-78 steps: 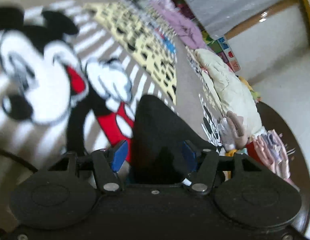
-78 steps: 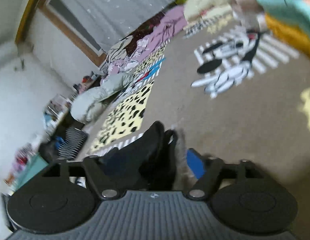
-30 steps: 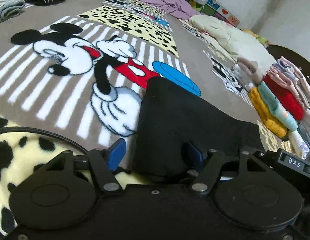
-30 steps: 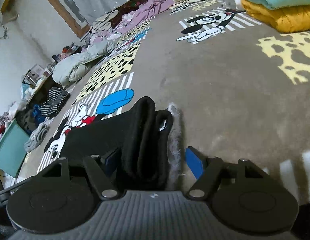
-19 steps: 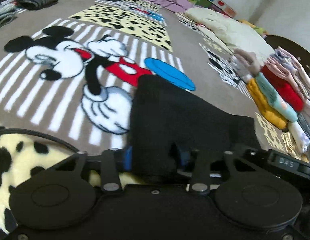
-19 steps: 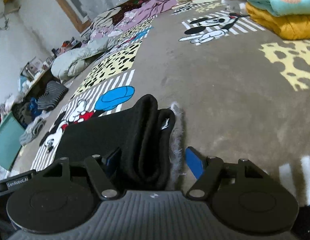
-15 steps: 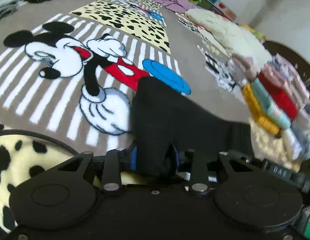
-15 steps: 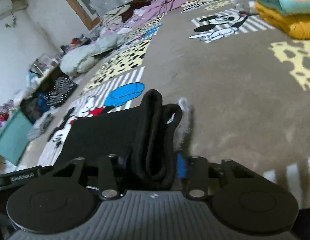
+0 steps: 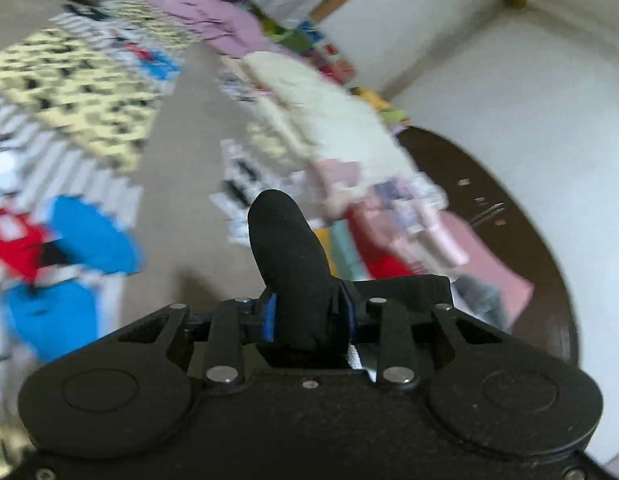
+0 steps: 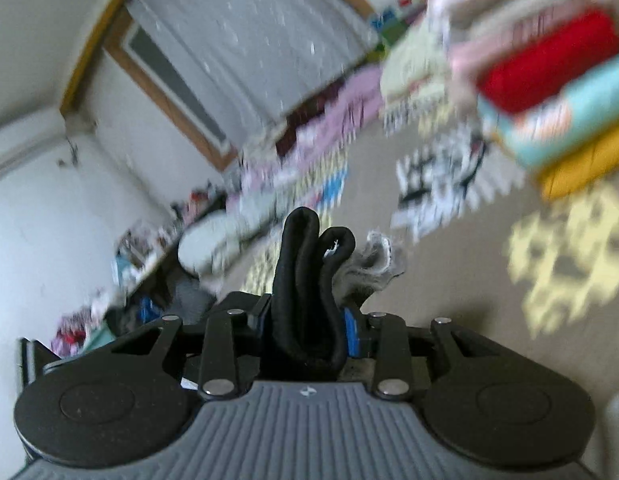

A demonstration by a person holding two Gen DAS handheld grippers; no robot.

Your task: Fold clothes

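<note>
My left gripper (image 9: 309, 314) is shut on the folded black garment (image 9: 291, 256), which stands up between the blue pads, lifted off the blanket. My right gripper (image 10: 309, 322) is shut on the other end of the same black garment (image 10: 309, 276); its thick folded layers and a grey fuzzy lining (image 10: 369, 256) stick out past the fingers. Both views are blurred by motion.
A stack of folded clothes (image 10: 549, 76) in red, teal, yellow and pink sits ahead on the right; it also shows in the left wrist view (image 9: 393, 232). The cartoon-print blanket (image 9: 165, 184) lies below. A dark round table (image 9: 521, 216) stands by the white wall.
Both grippers closed on the black garment and lifted it off the blanket. Both views have swung toward the stack of folded clothes.
</note>
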